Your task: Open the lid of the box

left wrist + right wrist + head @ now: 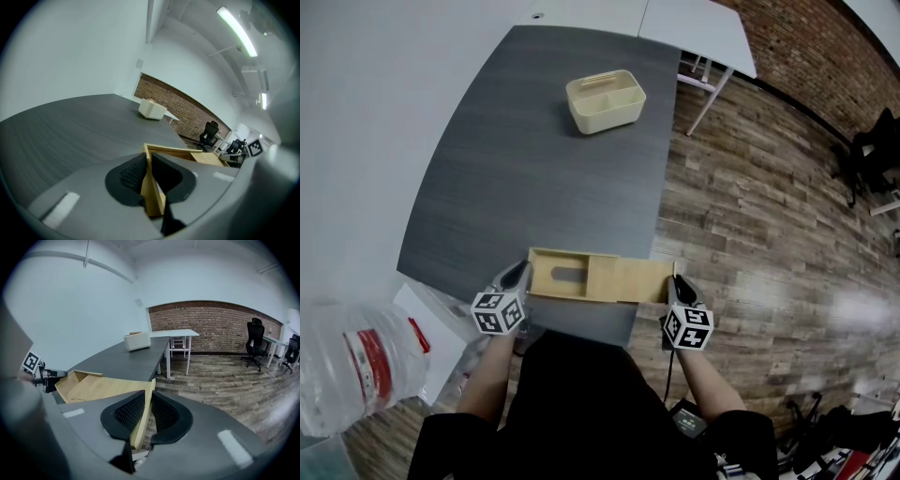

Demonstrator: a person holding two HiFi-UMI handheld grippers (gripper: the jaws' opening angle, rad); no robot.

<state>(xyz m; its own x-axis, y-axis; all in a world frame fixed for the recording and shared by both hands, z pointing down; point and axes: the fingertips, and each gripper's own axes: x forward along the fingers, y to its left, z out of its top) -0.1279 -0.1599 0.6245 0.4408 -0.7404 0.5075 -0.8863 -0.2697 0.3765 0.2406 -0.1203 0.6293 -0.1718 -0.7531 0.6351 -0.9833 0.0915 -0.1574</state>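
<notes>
a: where is the box (562,275)?
b: it lies along the near edge of the counter (534,169), close to the near right corner. its lid (645,279) is slid out to the right. the left part of the box is open, and the end of the lid sticks out past the right edge of the counter, over the floor (750,216).
a: and the left tool (149,161)?
b: it is clenched on the left end wall of the box. the thin wood stands between the pads (133,172) and touches both.
a: the right tool (147,401)?
b: it grasps the right end of the lid, with its pads pressed on the board from both sides.
a: anything else on the counter?
b: a cream basket (605,101), toward the far right corner, well apart from the box.
</notes>
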